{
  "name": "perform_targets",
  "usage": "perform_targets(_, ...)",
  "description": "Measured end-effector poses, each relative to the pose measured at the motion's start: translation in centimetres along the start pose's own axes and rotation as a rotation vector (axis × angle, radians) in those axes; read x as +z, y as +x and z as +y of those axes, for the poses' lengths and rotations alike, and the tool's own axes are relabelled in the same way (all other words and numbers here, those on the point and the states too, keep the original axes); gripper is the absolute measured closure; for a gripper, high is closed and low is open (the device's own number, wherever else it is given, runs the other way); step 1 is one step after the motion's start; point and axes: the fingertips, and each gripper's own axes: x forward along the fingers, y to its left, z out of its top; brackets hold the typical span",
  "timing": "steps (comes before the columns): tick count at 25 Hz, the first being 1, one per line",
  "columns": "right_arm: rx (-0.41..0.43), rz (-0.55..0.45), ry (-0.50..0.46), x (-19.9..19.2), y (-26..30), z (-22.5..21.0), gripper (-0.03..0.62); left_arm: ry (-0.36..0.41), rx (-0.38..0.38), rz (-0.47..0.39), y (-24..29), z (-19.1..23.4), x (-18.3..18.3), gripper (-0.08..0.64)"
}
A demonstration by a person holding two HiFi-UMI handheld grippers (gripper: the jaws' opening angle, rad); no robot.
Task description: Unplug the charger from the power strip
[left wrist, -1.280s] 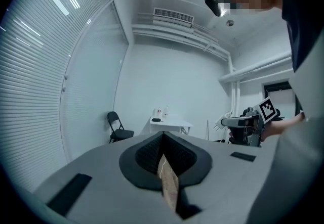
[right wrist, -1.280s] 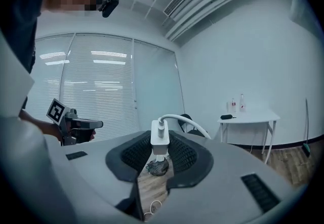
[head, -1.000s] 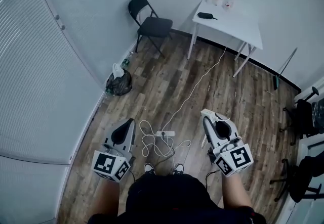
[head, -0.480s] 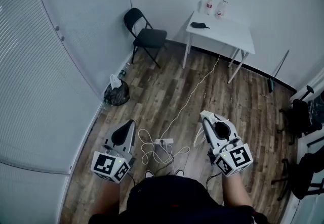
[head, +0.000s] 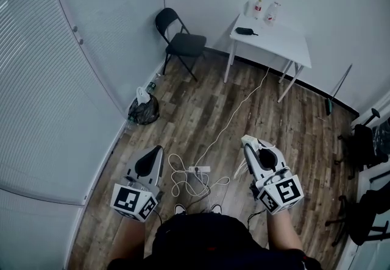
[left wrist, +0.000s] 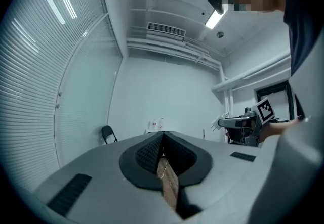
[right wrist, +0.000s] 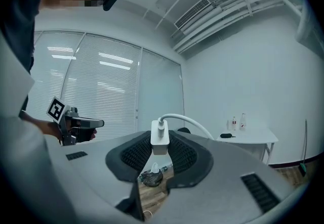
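Note:
My right gripper (head: 248, 140) points level at waist height and is shut on a white charger (right wrist: 160, 136) pinched between its pads. The charger's white cable (right wrist: 188, 120) arcs away to the right. The white power strip (head: 200, 169) lies on the wooden floor below, between the two grippers, among loops of white cable (head: 183, 180). My left gripper (head: 157, 149) is also held level, and its pads meet at the tips (left wrist: 162, 135) with nothing in them. It stands well above and left of the strip.
A white cable (head: 239, 102) runs across the floor to a white table (head: 286, 43) with bottles at the back. A black folding chair (head: 180, 35) and a black bag (head: 144, 106) stand along the left wall. Office chairs (head: 364, 141) are on the right.
Both grippers stay at the same spots in the head view and keep their grips. The floor and furniture shift slightly as the head camera moves.

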Motion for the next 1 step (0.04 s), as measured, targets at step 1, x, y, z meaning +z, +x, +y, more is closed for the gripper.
perform_targets(1, 0.001, 0.002, 0.001, -0.14, 0.04, 0.17, 0.485, 0.001, 0.003, 0.002, -0.21, 0.08, -0.10, 0.537)
